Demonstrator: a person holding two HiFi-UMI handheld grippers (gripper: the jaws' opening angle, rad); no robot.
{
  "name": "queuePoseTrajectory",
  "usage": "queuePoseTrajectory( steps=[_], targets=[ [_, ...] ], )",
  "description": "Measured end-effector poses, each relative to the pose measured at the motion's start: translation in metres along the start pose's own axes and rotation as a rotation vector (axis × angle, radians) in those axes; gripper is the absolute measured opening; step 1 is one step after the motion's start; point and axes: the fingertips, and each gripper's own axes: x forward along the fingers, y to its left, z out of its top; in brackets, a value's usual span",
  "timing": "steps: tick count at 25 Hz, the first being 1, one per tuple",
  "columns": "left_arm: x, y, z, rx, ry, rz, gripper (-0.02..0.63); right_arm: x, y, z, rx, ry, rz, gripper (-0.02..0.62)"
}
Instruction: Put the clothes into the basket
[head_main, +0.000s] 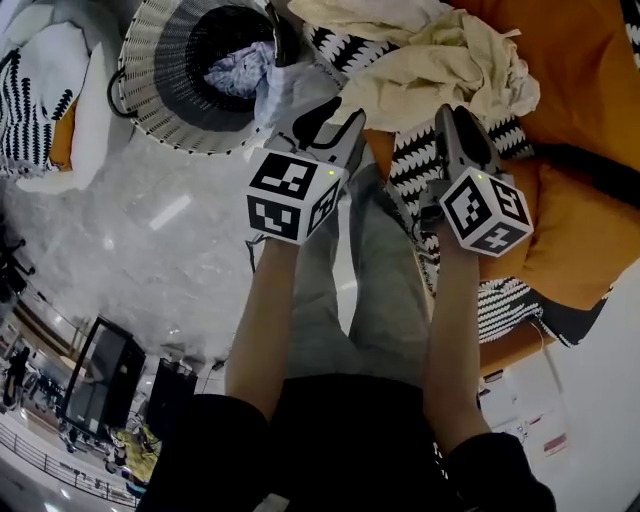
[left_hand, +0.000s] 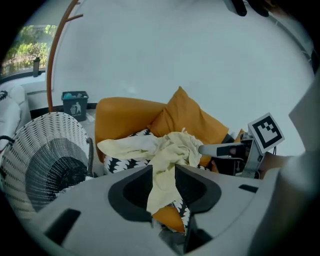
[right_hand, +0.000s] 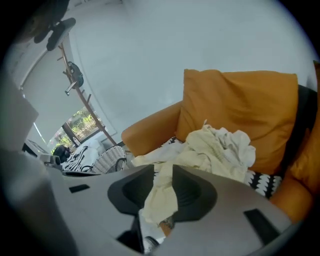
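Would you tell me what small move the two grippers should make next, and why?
Probably ease both forward and close on the cream garment: the left gripper and right gripper point at it from just short, jaws slightly apart with nothing pinched yet, and it belongs in the basket.

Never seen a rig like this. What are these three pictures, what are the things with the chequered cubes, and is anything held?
There is no robot: a person holds a two-jaw gripper in each hand. The head view looks down from the person's head at both forearms, the left gripper and the right gripper; the marker cubes are part of them. The other two pictures come from cameras riding on each gripper, looking along its jaws. Ahead is an orange sofa with a black-and-white cushion and a crumpled cream garment; a woven basket on the floor already has a pale garment in it. Both grippers' jaws stand apart with the cream garment showing between them, not clamped.
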Motion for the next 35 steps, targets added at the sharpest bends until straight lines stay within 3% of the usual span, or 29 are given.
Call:
queuePoseTrajectory(
  steps=[3, 8, 13, 17, 23, 30, 32, 35],
  targets=[
    [0.028, -0.017, -0.011, 0.005, 0.047, 0.001, 0.15, -0.004, -0.039, 0.001, 0.015, 0.014, -0.034, 0.171],
    [0.065, -0.027, -0.032, -0.007, 0.113, 0.054, 0.197, 0.001, -0.093, 0.004, -0.03, 0.049, -0.071, 0.228],
    [0.095, -0.012, -0.051, -0.044, 0.19, 0.151, 0.255, 0.016, -0.141, 0.013, -0.134, 0.101, -0.152, 0.271],
    [0.117, 0.004, -0.061, -0.092, 0.222, 0.206, 0.27, 0.038, -0.171, 0.019, -0.283, 0.158, -0.227, 0.291],
    [0.166, 0.021, -0.088, -0.172, 0.269, 0.232, 0.275, 0.088, -0.197, 0.007, -0.421, 0.257, -0.204, 0.296],
    [0.188, 0.027, -0.106, -0.153, 0.314, 0.23, 0.273, 0.115, -0.196, -0.01, -0.435, 0.301, -0.15, 0.293],
    [0.187, 0.029, -0.107, -0.149, 0.336, 0.233, 0.265, 0.115, -0.193, -0.016, -0.423, 0.34, -0.13, 0.248],
    [0.184, 0.027, -0.103, -0.137, 0.349, 0.224, 0.132, 0.115, -0.187, -0.02, -0.394, 0.382, -0.107, 0.165]
  ],
)
